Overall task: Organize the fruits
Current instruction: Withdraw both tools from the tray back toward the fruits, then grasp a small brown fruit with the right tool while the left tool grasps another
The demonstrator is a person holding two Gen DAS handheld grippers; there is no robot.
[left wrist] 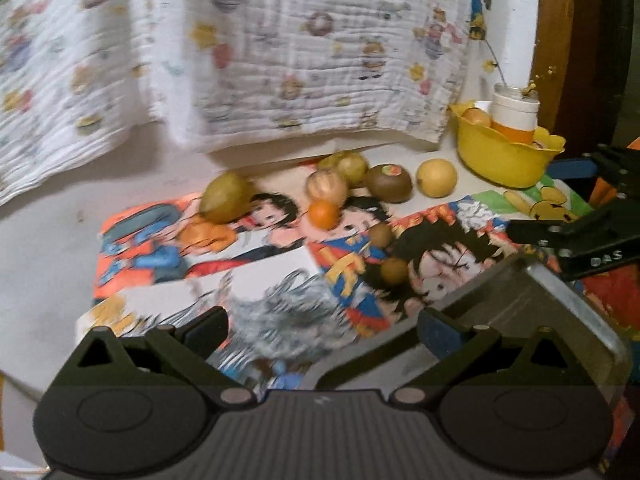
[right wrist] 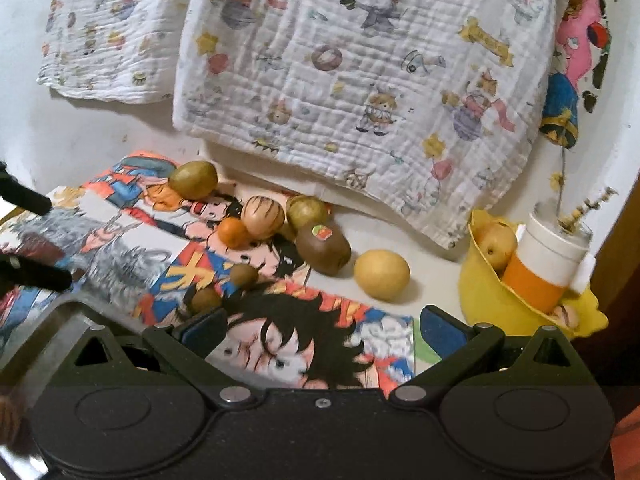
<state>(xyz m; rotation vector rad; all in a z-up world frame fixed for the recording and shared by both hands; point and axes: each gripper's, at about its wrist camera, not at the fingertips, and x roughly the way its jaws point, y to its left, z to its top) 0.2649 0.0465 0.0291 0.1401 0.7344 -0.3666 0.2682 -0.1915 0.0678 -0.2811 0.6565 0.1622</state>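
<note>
Several fruits lie on a cartoon-print mat (right wrist: 304,320): a green pear (right wrist: 193,179), a striped tan fruit (right wrist: 263,211), a small orange (right wrist: 233,233), a kiwi with a sticker (right wrist: 323,245), a yellow fruit (right wrist: 381,274) and two small brown fruits (right wrist: 244,275). They also show in the left wrist view, with the kiwi (left wrist: 389,183) and yellow fruit (left wrist: 436,178) at the back. A yellow bowl (right wrist: 480,300) at the right holds a yellow fruit (right wrist: 497,245). My left gripper (left wrist: 322,330) and right gripper (right wrist: 322,330) are both open and empty, short of the fruits.
A white and orange container (right wrist: 550,264) with dried stems stands in the yellow bowl. A patterned white cloth (right wrist: 360,80) hangs behind the fruits. A metal tray (left wrist: 560,312) lies at the right of the left gripper. The right gripper's fingers (left wrist: 560,236) show above it.
</note>
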